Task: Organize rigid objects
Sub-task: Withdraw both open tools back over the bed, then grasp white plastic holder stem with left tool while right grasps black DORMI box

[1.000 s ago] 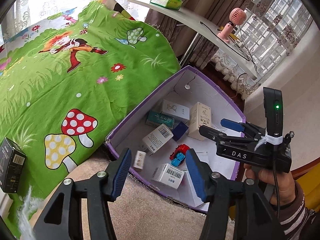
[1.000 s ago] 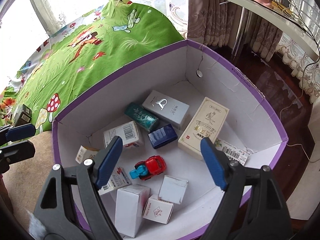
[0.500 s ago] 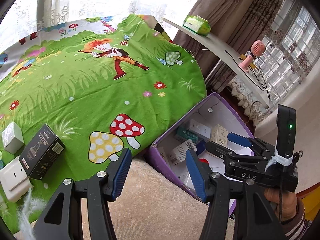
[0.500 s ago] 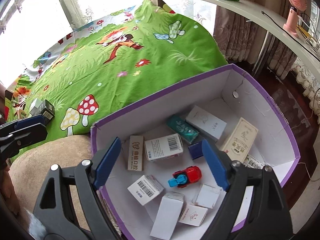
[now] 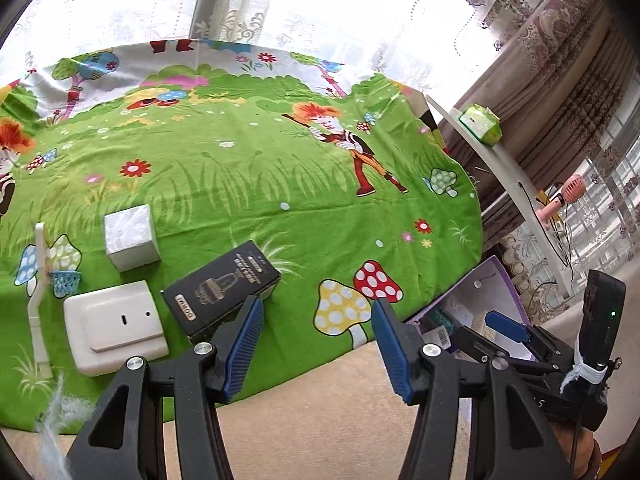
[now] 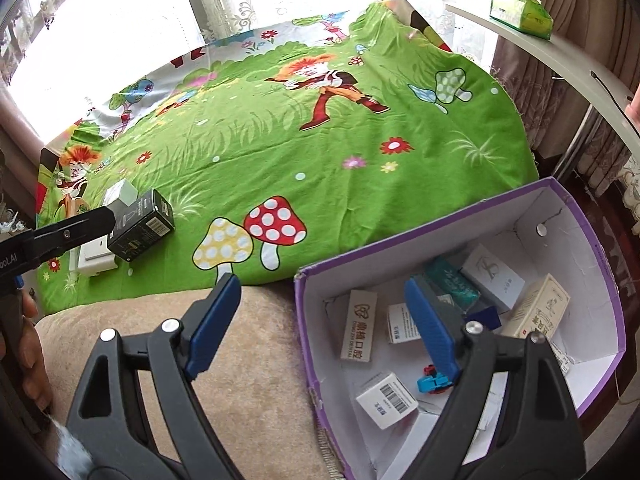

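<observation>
My left gripper (image 5: 316, 344) is open and empty, just right of a black box (image 5: 222, 290) lying on the green cloth (image 5: 260, 184). A white flat box (image 5: 114, 328), a white cube box (image 5: 130, 238) and a white toy hoop stand (image 5: 38, 288) lie to its left. My right gripper (image 6: 320, 328) is open and empty above the near left wall of the purple box (image 6: 592, 384), which holds several small cartons and a red and blue toy car (image 6: 434, 382). The black box also shows in the right wrist view (image 6: 142, 224).
The cloth covers a bed beside a beige cushion (image 6: 240, 380). A white shelf (image 5: 516, 192) at the right carries a green tissue pack (image 5: 480, 124) and a pink fan (image 5: 564, 196). Curtains and windows stand behind.
Both grippers swung left, away from the purple box toward the cloth. The black box, white boxes and hoop stand came into the left wrist view. Both grippers stayed open.
</observation>
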Available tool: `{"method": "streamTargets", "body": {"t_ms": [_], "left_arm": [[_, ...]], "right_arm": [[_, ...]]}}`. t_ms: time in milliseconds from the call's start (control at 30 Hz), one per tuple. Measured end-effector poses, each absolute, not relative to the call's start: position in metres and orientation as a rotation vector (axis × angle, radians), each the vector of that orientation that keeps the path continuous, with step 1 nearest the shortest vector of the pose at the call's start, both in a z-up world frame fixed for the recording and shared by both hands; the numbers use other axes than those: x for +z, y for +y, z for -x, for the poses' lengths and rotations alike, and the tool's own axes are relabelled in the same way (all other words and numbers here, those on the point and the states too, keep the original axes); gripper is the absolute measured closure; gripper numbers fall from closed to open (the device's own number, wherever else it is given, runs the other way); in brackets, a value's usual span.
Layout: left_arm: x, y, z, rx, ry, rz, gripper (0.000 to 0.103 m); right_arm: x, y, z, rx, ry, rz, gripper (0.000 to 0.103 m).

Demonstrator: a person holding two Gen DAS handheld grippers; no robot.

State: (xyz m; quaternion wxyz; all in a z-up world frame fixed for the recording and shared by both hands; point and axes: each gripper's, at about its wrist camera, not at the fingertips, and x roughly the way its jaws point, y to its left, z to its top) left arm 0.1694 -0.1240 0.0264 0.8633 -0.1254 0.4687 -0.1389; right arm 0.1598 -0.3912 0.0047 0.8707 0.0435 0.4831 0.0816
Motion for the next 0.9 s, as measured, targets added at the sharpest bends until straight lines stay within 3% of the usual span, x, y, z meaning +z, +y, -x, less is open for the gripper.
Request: {"method": "streamTargets", "body": {"t_ms": [900], "left_arm": [[-0.009,0.065,-0.153,0.152,0.96,0.425,0.046]], "right_arm": [[0.011,-0.24,-0.185,0.419,0.942,0.141,0.013]]}}
